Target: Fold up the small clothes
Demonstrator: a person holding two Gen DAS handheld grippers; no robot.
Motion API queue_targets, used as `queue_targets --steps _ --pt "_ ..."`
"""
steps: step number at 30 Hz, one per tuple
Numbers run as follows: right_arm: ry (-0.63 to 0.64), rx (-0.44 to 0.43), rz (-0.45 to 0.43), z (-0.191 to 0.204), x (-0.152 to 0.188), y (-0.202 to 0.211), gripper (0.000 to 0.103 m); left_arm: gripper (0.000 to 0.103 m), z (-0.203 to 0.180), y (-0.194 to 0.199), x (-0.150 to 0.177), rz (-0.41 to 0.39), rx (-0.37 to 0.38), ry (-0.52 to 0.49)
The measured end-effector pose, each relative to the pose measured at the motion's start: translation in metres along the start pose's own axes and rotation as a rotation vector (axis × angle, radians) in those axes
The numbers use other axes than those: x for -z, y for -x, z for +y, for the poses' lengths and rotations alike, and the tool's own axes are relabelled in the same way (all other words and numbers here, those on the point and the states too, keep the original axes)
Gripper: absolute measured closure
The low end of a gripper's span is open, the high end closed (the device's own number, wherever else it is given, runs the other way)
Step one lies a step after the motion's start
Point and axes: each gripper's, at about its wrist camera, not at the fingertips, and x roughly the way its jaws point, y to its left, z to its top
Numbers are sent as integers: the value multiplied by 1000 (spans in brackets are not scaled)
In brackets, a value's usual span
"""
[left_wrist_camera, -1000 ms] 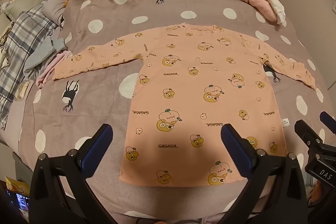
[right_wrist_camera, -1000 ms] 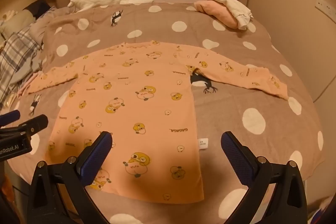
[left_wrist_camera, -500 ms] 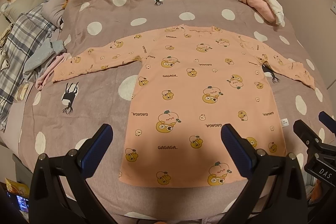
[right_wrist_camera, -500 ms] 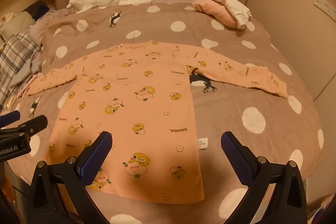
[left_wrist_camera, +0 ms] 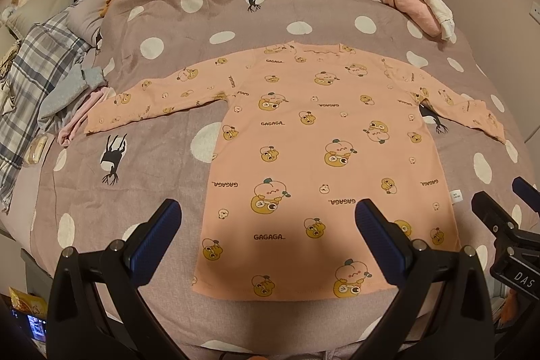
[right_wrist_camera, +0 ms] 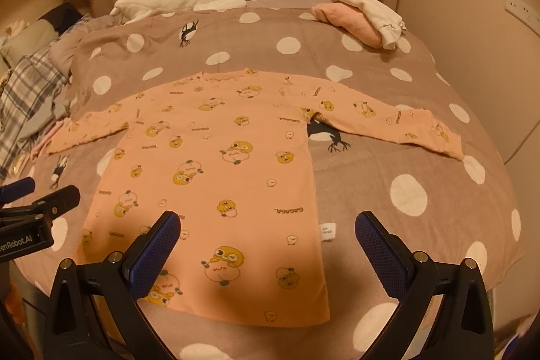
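Peach shirt (left_wrist_camera: 324, 157): flat on bed (left_wrist_camera: 162, 188), sleeves spread, no fold made (whole job left); left gripper (left_wrist_camera: 268, 220), right gripper (right_wrist_camera: 268, 230): jaws released, hovering over hem, holding nothing

"GAGAGA_" repeats in dark print across the peach shirt (left_wrist_camera: 324, 137). "DAS" marks the right gripper (left_wrist_camera: 506, 211); "enRobot.AI" marks the left gripper (right_wrist_camera: 30, 201).
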Motion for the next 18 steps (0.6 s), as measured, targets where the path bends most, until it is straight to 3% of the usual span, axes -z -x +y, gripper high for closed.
queue_targets --steps 18 --pt "-3 -14 8 -1 -1 -2 1 0 -2 -2 2 6 3 -16"
